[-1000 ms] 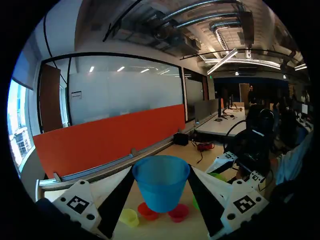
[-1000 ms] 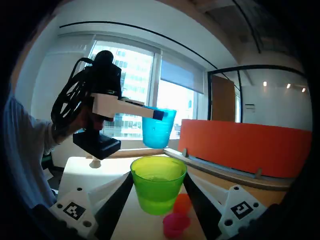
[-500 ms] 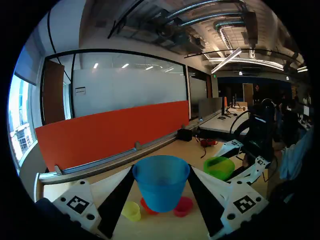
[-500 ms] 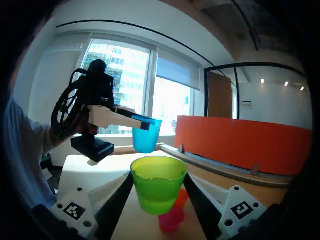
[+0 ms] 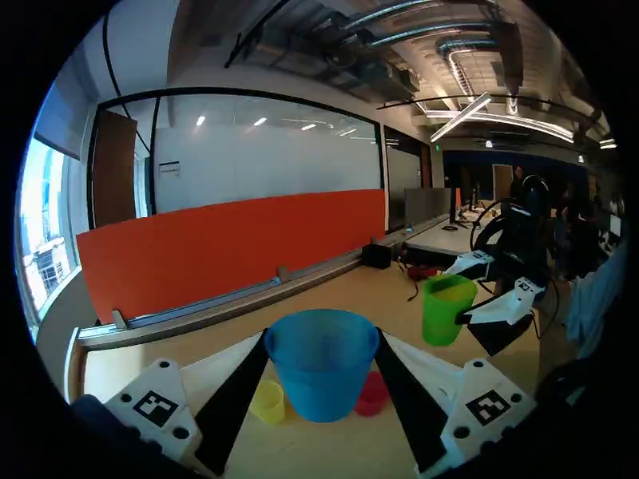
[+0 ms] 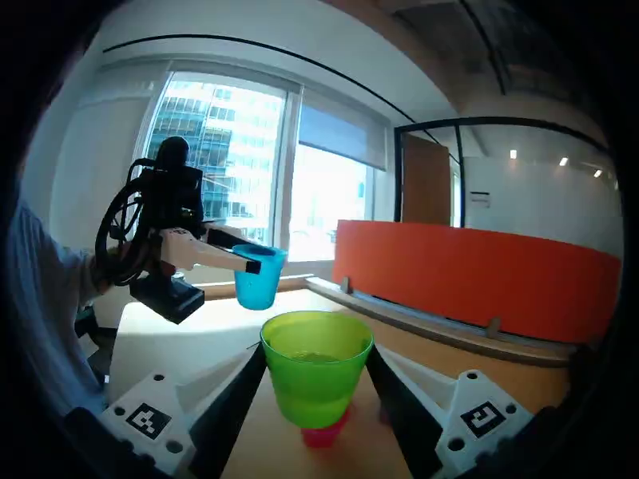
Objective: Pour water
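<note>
In the left gripper view my left gripper [image 5: 322, 375] is shut on a blue cup [image 5: 321, 363], held upright above the wooden table [image 5: 335, 455]. To the right in that view, the green cup [image 5: 446, 307] sits in the other gripper, a little higher. In the right gripper view my right gripper [image 6: 317, 375] is shut on the green cup [image 6: 317, 365], upright, with a little liquid in its bottom. The blue cup [image 6: 257, 276] hangs to the left there, pinched by the far gripper [image 6: 240, 259] that a hand holds.
Small cups stand on the table below: a yellow one [image 5: 268, 399] and a red one [image 5: 371, 393]; a red one [image 6: 323, 436] shows under the green cup. An orange partition [image 5: 232, 239] and a metal rail [image 5: 240, 299] run along the table's far edge. A sleeve [image 6: 44, 319] is at left.
The two grippers have drawn apart: the blue cup shrank and slid lower-left in the right gripper view, and the green cup rose into fuller sight in the left gripper view. Both cups stay upright.
</note>
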Tool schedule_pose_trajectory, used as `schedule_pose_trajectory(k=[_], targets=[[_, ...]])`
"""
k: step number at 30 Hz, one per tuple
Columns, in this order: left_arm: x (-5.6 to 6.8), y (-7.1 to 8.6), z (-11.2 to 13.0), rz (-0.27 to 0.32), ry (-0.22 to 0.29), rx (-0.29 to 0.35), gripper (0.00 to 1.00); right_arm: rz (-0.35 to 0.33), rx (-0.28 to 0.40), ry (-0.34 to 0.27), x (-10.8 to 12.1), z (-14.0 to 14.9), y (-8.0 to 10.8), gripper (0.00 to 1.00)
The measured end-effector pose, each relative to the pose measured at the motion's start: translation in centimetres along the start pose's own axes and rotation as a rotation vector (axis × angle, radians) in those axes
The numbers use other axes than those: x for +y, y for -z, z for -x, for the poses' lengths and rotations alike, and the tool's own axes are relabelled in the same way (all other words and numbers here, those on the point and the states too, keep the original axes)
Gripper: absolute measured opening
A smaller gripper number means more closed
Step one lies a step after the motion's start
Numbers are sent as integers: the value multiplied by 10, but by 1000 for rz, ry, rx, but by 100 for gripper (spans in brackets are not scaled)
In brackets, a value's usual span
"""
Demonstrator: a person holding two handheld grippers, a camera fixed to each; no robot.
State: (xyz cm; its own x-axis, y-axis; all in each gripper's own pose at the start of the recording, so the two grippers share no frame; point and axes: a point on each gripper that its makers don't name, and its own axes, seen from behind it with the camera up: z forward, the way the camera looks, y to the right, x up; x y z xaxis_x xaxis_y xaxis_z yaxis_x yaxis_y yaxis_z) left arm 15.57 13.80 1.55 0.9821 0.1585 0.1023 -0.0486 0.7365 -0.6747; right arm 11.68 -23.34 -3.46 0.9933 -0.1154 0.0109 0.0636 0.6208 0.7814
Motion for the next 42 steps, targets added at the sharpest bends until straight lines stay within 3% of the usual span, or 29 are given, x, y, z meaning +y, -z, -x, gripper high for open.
schedule_pose_trajectory(k=[17, 42], targets=[[-1, 15, 36, -24, -7, -14, 90, 40, -39, -10, 23, 11, 22, 90], [8, 20, 104, -33, -28, -122, 90, 50, -125, -32, 38, 38, 45, 90]])
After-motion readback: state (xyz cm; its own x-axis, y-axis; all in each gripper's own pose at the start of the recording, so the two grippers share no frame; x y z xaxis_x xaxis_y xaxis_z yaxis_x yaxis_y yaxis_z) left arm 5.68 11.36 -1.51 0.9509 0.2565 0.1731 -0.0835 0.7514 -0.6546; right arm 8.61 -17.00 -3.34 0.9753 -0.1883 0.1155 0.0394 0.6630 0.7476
